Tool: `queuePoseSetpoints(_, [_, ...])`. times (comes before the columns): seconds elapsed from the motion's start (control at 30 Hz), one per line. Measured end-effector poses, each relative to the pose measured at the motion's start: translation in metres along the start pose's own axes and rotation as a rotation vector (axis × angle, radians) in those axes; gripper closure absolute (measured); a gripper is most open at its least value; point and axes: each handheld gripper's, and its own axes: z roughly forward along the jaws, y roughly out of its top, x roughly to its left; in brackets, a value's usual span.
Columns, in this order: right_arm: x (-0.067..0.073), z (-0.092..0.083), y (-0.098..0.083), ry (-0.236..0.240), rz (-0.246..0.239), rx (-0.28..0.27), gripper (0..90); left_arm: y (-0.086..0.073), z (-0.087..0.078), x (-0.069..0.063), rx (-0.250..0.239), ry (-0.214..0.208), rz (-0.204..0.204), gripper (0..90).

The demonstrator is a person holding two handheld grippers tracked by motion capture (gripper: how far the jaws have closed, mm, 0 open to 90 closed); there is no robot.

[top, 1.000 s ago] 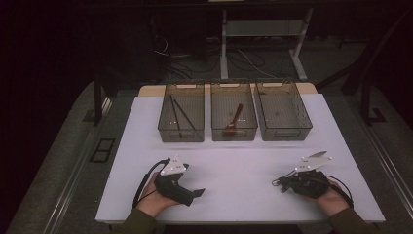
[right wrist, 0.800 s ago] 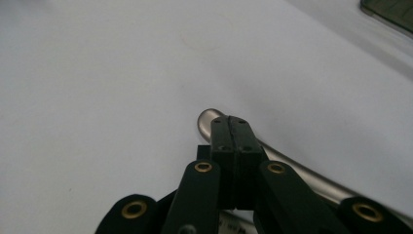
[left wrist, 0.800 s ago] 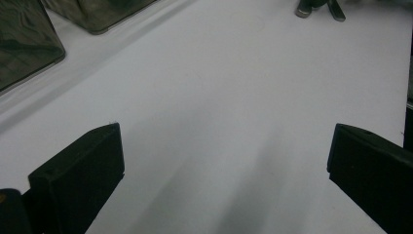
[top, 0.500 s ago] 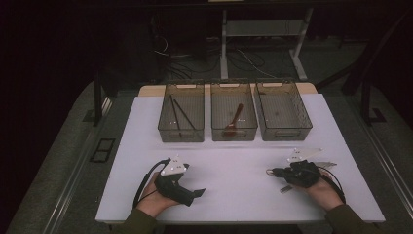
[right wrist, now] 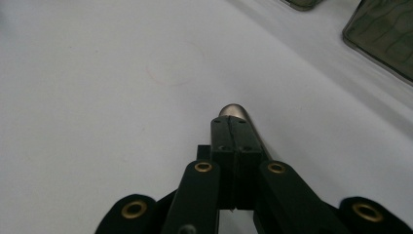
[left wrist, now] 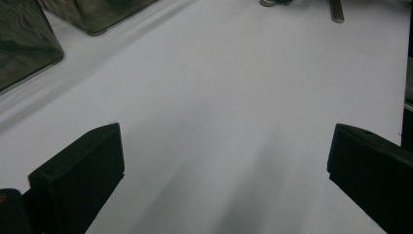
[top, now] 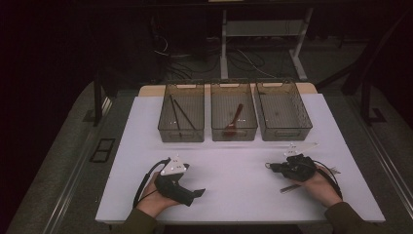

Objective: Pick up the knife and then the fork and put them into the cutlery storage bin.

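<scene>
My right gripper [top: 272,167] rests low over the white table [top: 234,161] at the right and points left. Its jaws are shut on a metal utensil [right wrist: 233,111] whose rounded silver end pokes out past the tips of my right gripper [right wrist: 230,127]. My left gripper [top: 197,193] lies at the front left, held by a hand. In the left gripper view its jaws stand wide apart with bare table between them [left wrist: 224,161]. Three clear bins stand in a row at the back: the left bin [top: 181,117] holds dark sticks, the middle bin [top: 234,116] a red spoon [top: 234,118].
The right bin [top: 283,113] looks empty. A silver utensil [top: 290,187] lies on the table just under the right hand. A pale strip [top: 306,145] lies in front of the right bin. Dark floor, cables and a stand lie beyond the table.
The right hand has slid left toward the table's middle with its gripper still shut. The left hand has stayed put.
</scene>
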Motion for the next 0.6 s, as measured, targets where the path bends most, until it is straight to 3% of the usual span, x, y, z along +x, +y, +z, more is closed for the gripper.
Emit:
queuePoseSetpoints(0.2, [-0.008,-0.022,0.006,0.009,-0.012,0.005,75.1,0.000,0.000,0.001,-0.001,0.000,-0.003,0.0])
queuePoseSetpoints(0.43, [-0.024,-0.029,0.010,0.035,-0.067,0.176,55.5,0.000,0.000,0.001,-0.001,-0.001,-0.004,0.0])
queuePoseSetpoints(0.6, [-0.033,-0.030,0.013,0.045,-0.086,0.230,49.4,0.000,0.000,0.001,-0.003,-0.001,-0.011,0.0])
